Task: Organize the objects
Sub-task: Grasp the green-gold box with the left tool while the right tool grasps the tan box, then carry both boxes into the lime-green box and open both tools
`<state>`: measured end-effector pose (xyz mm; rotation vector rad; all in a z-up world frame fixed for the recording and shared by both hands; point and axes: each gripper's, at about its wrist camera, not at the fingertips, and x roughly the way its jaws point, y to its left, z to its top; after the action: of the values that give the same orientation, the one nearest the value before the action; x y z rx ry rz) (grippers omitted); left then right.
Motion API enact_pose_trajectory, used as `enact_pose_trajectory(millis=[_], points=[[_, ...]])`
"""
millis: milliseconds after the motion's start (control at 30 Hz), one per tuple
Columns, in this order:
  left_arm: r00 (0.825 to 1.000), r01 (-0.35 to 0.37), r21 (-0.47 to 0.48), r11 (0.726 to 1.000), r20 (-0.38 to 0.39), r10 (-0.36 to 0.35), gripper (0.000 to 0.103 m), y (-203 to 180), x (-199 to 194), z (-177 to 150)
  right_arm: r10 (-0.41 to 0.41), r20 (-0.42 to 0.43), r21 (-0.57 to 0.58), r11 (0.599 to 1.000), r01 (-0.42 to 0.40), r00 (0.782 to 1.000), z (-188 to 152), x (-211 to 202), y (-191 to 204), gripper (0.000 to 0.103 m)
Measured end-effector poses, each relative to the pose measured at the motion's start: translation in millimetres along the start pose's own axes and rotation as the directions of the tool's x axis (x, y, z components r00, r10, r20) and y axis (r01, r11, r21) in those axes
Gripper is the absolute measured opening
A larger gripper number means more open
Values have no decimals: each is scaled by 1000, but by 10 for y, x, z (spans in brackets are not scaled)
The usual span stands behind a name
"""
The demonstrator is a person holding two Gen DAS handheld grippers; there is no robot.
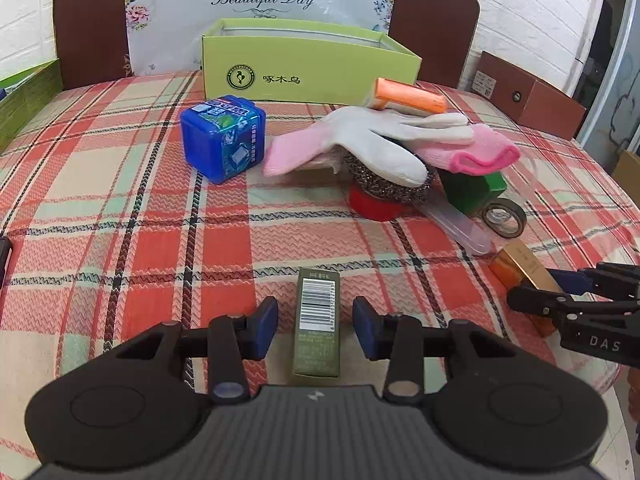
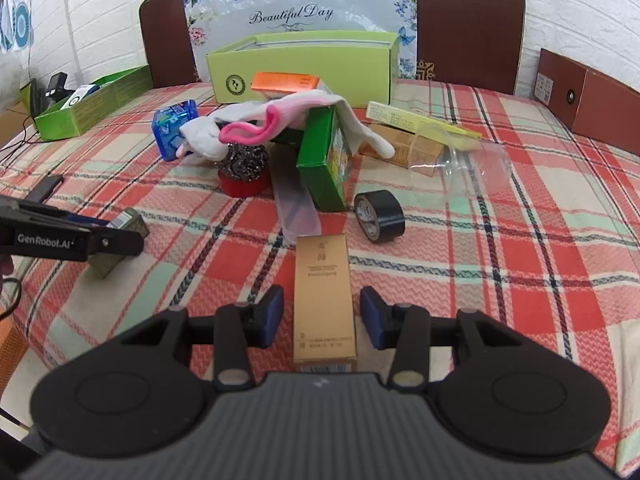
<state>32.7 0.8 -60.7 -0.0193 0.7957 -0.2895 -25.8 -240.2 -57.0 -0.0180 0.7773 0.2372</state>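
Both tools gape unclenched, left tool [image 1: 316,322] straddling the olive box [image 1: 318,322], right tool [image 2: 322,318] the gold box [image 2: 323,304]; the far clutter lies unsorted.

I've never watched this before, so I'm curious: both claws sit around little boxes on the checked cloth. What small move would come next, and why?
Probably both close. The left gripper is open with the olive green box lying between its fingers, untouched; the right gripper likewise straddles the gold box. Each box is already centred, so squeezing shut seems the natural step before lifting.
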Motion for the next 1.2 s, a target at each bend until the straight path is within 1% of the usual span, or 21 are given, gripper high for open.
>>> enact_pose_trajectory(millis=[67,133,167,233,300,333,433,533,600,700,800,867,933,1000,1033,1100,1200], points=[[1000,1,10,1000,0,-1,43,-8,5,-5,-1,-4,3,1000,1,1000,6,35,10,40],[1000,-2,20,1000,1,2,23,-7,0,-4,-8,-8,-2,1000,8,1000,7,65,30,35],[1000,4,11,1000,0,-4,23,6,-3,1,-14,-7,-6,1000,14,1000,7,68,36,29],[1000,14,-16,1000,1,-14,23,35,-31,18,-12,-6,-1,1000,12,1000,9,58,31,29],[999,28,-18,999,17,-27,23,39,-96,50,-5,-11,-2,1000,5,1000,14,31,29,29],[999,37,-14,999,29,-36,23,37,-139,81,8,-14,-2,1000,-8,1000,22,4,30,29],[995,59,-6,998,78,-59,23,41,-286,232,84,3,-7,996,-84,996,93,-154,40,29],[984,83,7,997,155,-83,23,38,-443,460,144,61,-5,990,-144,988,255,-336,27,29],[975,91,17,996,202,-93,23,27,-524,633,165,111,-13,986,-165,980,418,-425,28,29],[960,98,34,995,262,-103,23,4,-605,913,212,175,-11,977,-214,961,712,-460,-10,29],[944,87,57,995,314,-101,23,-11,-616,1203,216,238,-26,976,-216,947,1065,-392,-35,29],[939,74,57,996,332,-89,23,11,-554,1415,209,270,-38,978,-206,940,1322,-294,-56,29],[941,78,33,996,328,-85,23,68,-417,1647,205,293,-15,978,-210,934,1618,-134,-105,29],[944,56,7,998,327,-56,23,130,-239,1883,193,294,15,978,-206,936,1912,75,-146,29],[944,30,-9,1000,328,-25,23,181,-133,2012,179,293,21,981,-193,939,2042,176,-157,29],[946,2,-36,999,325,9,23,263,75,2235,147,284,28,986,-162,947,2293,406,-165,29],[951,-43,-51,998,305,57,23,364,408,2525,113,257,78,987,-137,960,2590,781,-212,29]])
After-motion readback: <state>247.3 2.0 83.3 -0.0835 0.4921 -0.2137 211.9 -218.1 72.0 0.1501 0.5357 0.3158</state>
